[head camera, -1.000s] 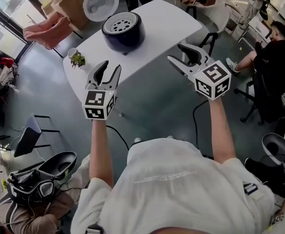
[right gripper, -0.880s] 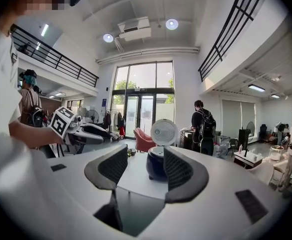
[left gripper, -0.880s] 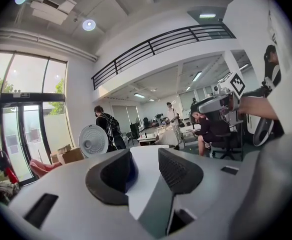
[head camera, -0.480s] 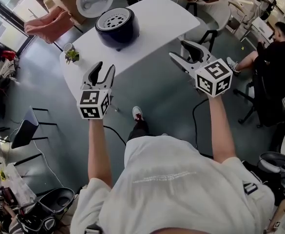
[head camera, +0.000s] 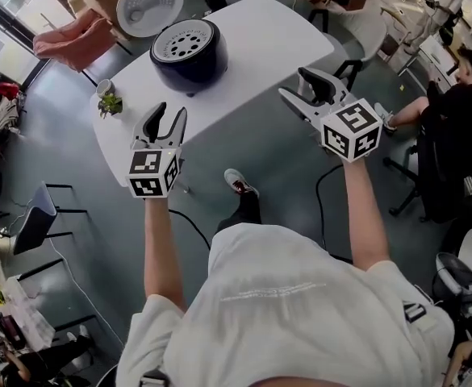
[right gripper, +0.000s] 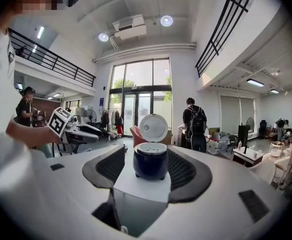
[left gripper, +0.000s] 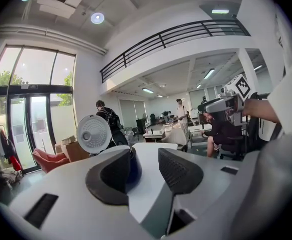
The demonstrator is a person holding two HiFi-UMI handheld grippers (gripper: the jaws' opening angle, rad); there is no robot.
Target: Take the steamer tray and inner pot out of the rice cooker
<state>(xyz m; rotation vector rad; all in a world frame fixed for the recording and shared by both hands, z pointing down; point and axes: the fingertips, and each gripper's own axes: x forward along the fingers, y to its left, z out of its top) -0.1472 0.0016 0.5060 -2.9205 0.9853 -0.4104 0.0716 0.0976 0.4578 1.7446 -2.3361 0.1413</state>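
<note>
Head view: the dark, rounded rice cooker (head camera: pixel 189 55) stands on the white tabletop (head camera: pixel 260 39) with its lid (head camera: pixel 149 5) up. Its perforated steamer tray (head camera: pixel 185 40) hides the inner pot.

Left gripper view: the left hand-held gripper (left gripper: pixel 145 164), ribbed pads spread and empty, half hides the rice cooker.

Right gripper view: the right hand-held gripper (right gripper: pixel 148 156) has just been opening. It is empty and frames the distant rice cooker.

potted plant (head camera: pixel 108 103) on white table (head camera: pixel 276 39); pink chair (head camera: pixel 66 43)
</note>
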